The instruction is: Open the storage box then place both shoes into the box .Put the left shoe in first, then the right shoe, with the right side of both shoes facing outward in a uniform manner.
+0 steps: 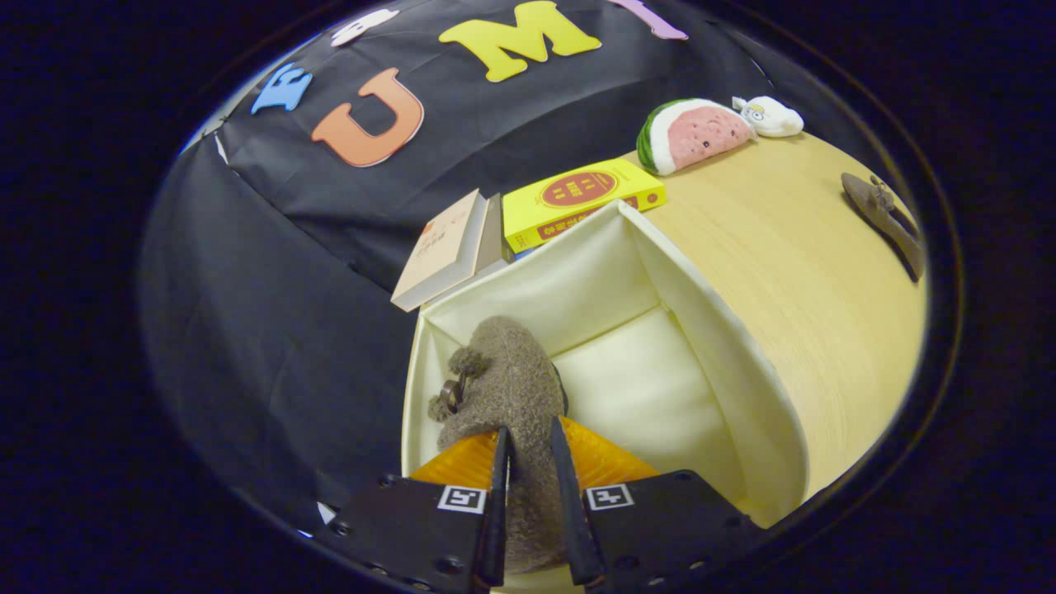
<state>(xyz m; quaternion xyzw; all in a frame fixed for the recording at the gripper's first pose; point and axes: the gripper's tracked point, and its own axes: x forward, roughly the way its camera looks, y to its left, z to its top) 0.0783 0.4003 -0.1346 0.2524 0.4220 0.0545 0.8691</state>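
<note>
Fingers (pixel 528 441) clamping shoe (pixel 507 384) over box (pixel 742 363)

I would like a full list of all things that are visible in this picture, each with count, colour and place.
shoe in gripper: 1, brown and fuzzy, clamped between the fingers, hanging inside the box at its left wall
box: 1, cream, open, on the table just ahead of the fingers
second shoe: 1, brown, on the table far right of the box
books: 3, one yellow, one beige, one grey, behind the box
watermelon plush: 1, green, white and pink, far end of table
white plush: 1, beside the watermelon plush
table: 1, light wood
gripper: 1, both fingers pressing the shoe
</note>
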